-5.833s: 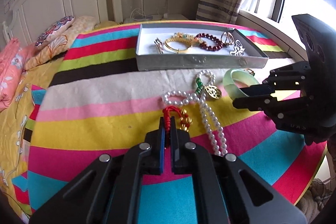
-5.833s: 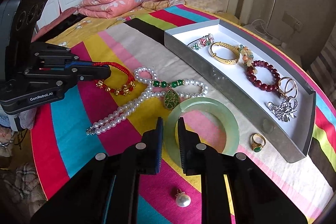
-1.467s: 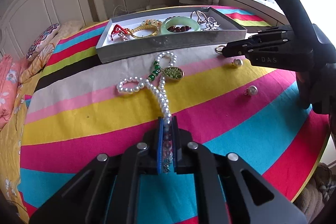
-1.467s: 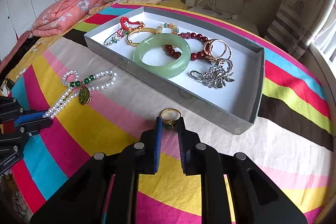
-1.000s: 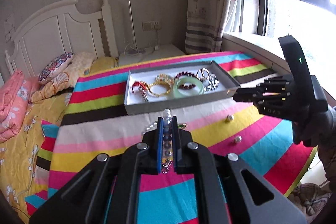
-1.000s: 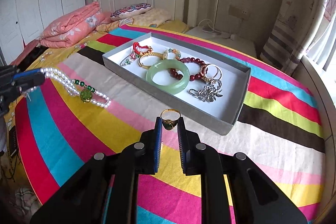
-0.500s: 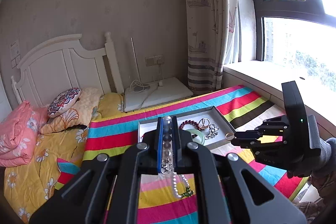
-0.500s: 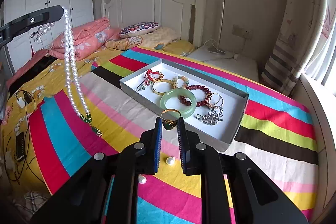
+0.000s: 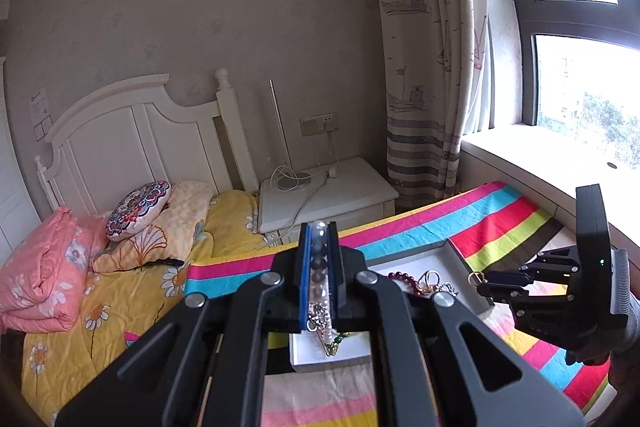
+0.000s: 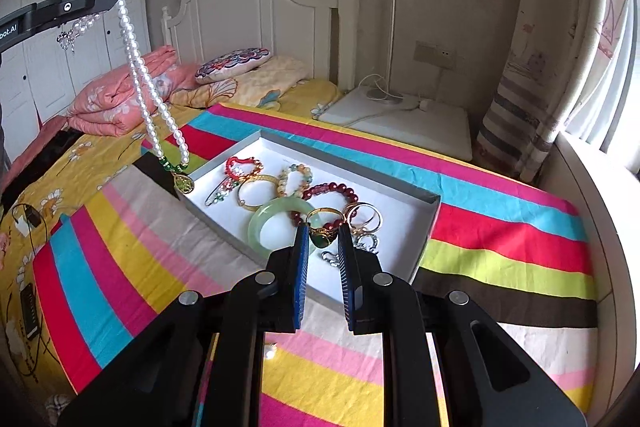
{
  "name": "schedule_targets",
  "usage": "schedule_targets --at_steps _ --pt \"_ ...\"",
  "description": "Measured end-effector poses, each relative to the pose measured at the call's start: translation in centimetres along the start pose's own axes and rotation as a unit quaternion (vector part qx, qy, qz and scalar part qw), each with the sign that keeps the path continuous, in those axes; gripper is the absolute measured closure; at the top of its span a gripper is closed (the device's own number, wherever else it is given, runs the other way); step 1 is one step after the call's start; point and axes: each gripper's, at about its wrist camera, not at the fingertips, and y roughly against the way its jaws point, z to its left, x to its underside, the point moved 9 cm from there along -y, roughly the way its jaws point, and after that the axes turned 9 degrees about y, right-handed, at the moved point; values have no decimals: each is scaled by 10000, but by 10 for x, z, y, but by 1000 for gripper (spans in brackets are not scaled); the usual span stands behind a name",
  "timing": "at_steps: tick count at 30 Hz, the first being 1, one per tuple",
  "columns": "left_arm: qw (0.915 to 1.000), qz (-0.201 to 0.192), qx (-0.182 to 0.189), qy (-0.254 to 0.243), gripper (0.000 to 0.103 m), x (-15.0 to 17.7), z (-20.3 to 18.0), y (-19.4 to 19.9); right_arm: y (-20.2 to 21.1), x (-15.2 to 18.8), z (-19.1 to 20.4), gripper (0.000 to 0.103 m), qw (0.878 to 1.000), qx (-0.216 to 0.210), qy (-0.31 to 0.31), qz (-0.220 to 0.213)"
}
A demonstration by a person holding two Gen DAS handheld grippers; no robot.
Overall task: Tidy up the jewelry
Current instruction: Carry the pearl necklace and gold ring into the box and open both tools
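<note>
A round table draped in a striped cloth [image 10: 500,239] of pink, blue, red, yellow, green, dark brown and pale bands carries the things. On the cloth sits a shallow grey tray [image 10: 430,223] with a white floor, set toward the far side, near the bed. A single small pearl [image 10: 271,351] lies loose on a pink band of the cloth, near the edge closest to the camera, well apart from the tray.
</note>
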Motion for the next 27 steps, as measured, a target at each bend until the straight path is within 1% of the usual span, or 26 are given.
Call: schedule_targets --at_steps 3,6,10,13,17,23,26,27 --pt "9998 117 -82 127 96 -7 7 -29 -15 -4 -19 87 9997 56 -199 94" --pt "9995 197 -229 133 96 -12 14 -56 -31 -5 -35 87 9991 130 -357 208" --pt "9986 331 -334 233 96 -11 19 -89 -55 3 -50 87 9975 214 -502 437" --pt "9979 430 -325 360 96 -6 22 -105 -73 11 -55 87 9965 334 -434 626" --pt "9966 623 -233 481 96 12 21 -125 -95 18 -61 87 9944 592 -218 851" --pt "9929 962 -240 653 96 48 23 -159 -122 24 -67 87 9901 849 10 1121" --pt "9891 1208 -167 821 96 67 27 -176 -132 28 -71 86 9890 816 -59 1230" --pt "9877 1281 -144 879 94 73 30 -181 -134 29 -72 86 9889 792 -98 1250"
